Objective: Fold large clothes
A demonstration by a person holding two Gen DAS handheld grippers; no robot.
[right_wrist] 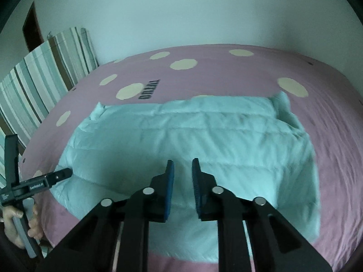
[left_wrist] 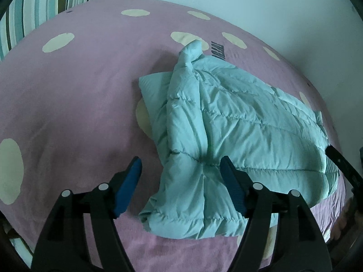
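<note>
blue pads on the left gripper [left_wrist: 180, 170] sit closest to the lens, spread wide with nothing between them, hanging just over the near end of the mint puffer jacket [left_wrist: 226, 131]. the right gripper [right_wrist: 182, 170] is only open a narrow gap, nothing pinched in it either, hovering above the middle of the jacket's quilted body.

jacket's lying on the pink spotted bedsheet [left_wrist: 74, 95], toward the wall side of the bed. body looks mostly flat, but one sleeve [left_wrist: 188, 54] is bunched up and poking off the far end, and a flap is tucked under on the left.

what could go wrong imo: puffy slippery fabric, so a grab that only catches the top layer would probably slide out mid-fold or drag the whole thing sideways across the sheet. that loose sleeve could also get trapped inside and leave a lumpy fold if it isn't laid flat first. right jaws would need to open more to bite that thickness.

containers: none that i can see, just striped bedding [right_wrist: 34, 90] propped at the head end.
</note>
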